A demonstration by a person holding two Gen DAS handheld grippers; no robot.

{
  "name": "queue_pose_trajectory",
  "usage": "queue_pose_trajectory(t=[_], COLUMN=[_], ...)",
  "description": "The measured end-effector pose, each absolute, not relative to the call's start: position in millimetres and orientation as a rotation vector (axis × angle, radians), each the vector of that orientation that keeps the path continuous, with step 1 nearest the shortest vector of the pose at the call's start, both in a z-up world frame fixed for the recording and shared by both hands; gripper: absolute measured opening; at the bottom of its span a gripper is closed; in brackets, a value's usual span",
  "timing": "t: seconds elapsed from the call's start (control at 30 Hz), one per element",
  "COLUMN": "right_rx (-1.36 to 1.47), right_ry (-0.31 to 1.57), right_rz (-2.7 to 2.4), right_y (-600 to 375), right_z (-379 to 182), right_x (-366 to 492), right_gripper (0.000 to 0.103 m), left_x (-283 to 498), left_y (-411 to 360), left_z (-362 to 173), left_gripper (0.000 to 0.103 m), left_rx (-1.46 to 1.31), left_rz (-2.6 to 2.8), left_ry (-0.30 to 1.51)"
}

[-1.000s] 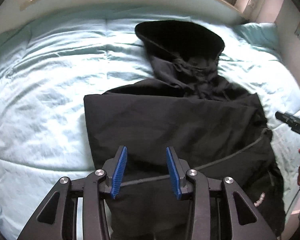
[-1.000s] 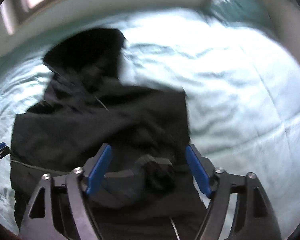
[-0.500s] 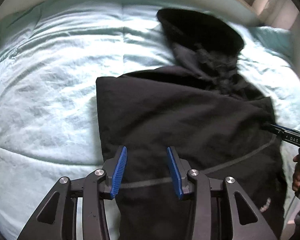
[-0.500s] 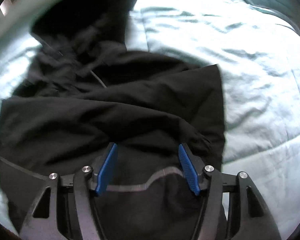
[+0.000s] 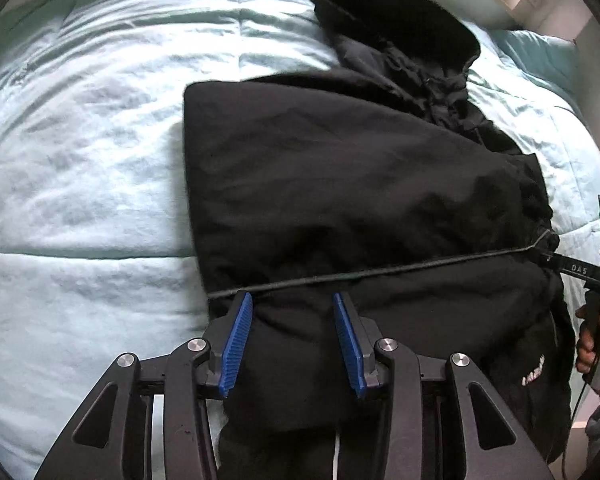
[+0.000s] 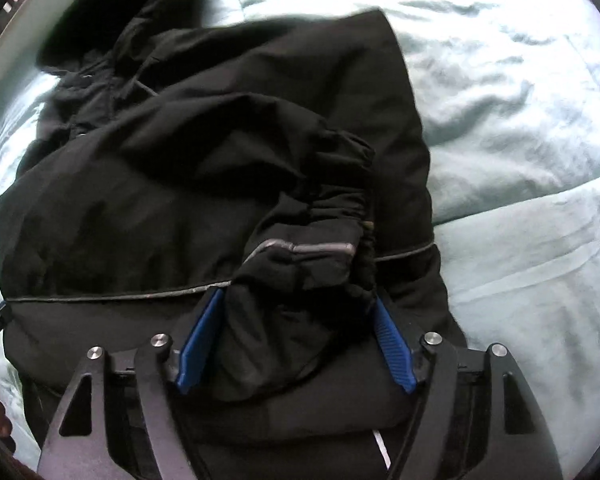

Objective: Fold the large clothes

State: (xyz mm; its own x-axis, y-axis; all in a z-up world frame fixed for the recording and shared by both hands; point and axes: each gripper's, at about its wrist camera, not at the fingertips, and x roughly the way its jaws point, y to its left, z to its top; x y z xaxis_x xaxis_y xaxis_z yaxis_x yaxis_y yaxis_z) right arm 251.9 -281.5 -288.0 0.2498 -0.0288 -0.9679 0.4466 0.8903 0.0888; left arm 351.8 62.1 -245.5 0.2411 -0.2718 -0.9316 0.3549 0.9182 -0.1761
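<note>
The left wrist view shows a black jacket (image 5: 360,184) lying on a pale blue quilt (image 5: 80,160), partly folded, with its hood (image 5: 392,20) pointing to the upper right of the frame and its hem end at the bottom edge, so its long axis runs from bottom centre up to the top right. A thin grey stripe (image 5: 380,274) crosses the jacket almost from left to right. The left gripper (image 5: 292,320) stands at the bottom centre with its blue pads spread apart over a bulge of the black cloth; the cloth lies between them, but I cannot tell if they press it. At the right edge a hand (image 5: 596,344) holds the right gripper (image 5: 580,270), which touches the jacket's side. In the right wrist view the hood (image 6: 132,12) points to the upper left. The right gripper (image 6: 296,340) has just been opening, and a bunched sleeve cuff (image 6: 312,240) sits between its blue pads, which lie against the cloth on both sides.
</note>
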Motion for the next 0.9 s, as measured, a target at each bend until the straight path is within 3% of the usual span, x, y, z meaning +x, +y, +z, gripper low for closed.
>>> queue_pose_trajectory(t=[0.53, 0.9], right_rx=[0.446, 0.369], right_ry=[1.064, 1.039], right_rz=[-0.275, -0.094], right_y=[-241, -264], right_z=[-136, -104], right_x=[153, 153], right_gripper=[0.071, 0.071], left_x=[238, 201], left_y=[79, 31], left_z=[-132, -76], left_gripper=[0.044, 0.044], left_rx=[0.058, -0.084], left_rz=[-0.483, -0.414], left_ry=[1.104, 0.980])
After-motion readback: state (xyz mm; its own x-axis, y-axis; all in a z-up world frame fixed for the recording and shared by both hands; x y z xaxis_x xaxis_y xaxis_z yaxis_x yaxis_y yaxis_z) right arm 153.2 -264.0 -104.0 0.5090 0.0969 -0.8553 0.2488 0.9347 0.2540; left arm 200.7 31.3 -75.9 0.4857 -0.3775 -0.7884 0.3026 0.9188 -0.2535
